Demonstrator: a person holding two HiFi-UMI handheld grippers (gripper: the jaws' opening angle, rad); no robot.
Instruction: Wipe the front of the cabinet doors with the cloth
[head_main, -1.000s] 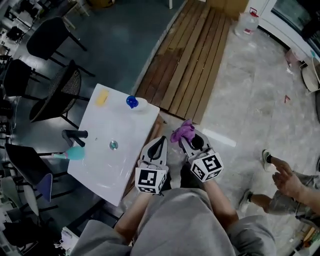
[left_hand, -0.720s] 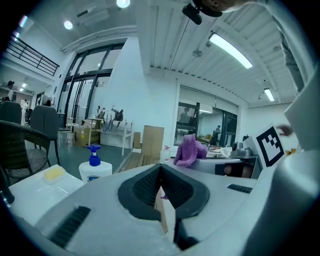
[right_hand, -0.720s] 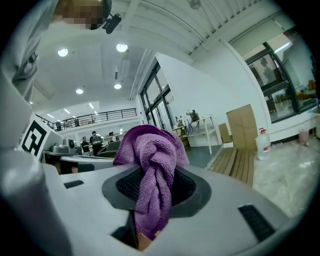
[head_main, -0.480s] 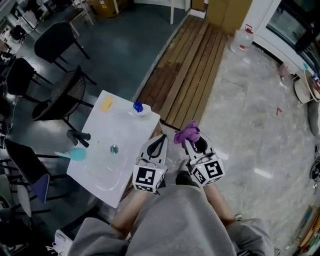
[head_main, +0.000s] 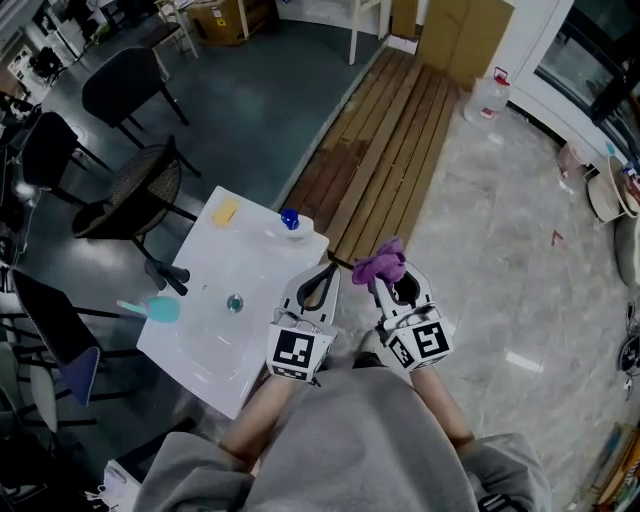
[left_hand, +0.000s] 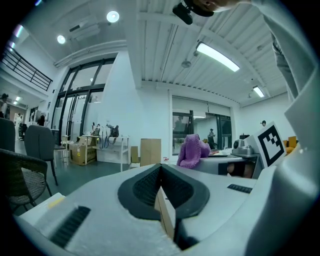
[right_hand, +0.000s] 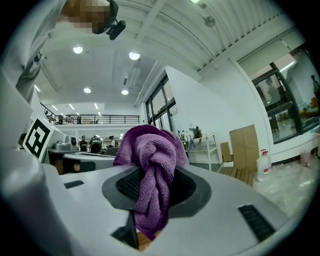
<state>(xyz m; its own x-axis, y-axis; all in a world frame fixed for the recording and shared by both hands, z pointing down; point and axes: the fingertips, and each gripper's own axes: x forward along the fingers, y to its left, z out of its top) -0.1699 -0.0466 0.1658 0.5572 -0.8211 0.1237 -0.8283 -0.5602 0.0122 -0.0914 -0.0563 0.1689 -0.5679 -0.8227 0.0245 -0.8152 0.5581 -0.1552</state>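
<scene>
My right gripper (head_main: 386, 277) is shut on a bunched purple cloth (head_main: 380, 263), which stands up out of its jaws. In the right gripper view the cloth (right_hand: 152, 165) fills the gap between the jaws of the right gripper (right_hand: 150, 176). My left gripper (head_main: 317, 285) is shut with nothing in it; in its own view the left gripper (left_hand: 161, 174) has its jaws pressed together, with the cloth (left_hand: 193, 151) off to the right. Both grippers hover beside the right edge of a white sink-topped cabinet (head_main: 262, 262). Its door fronts are hidden from above.
On the sink top are a black faucet (head_main: 165, 272), a drain (head_main: 234, 302), a yellow sponge (head_main: 225, 211), a blue-capped bottle (head_main: 290, 219) and a teal brush (head_main: 154, 310). A wooden slatted platform (head_main: 390, 130) lies ahead. Black chairs (head_main: 120, 90) stand at the left.
Both grippers have risen slightly and stayed side by side, the cloth still held. The head view has shifted, and the person seen at the right a second ago is out of view.
</scene>
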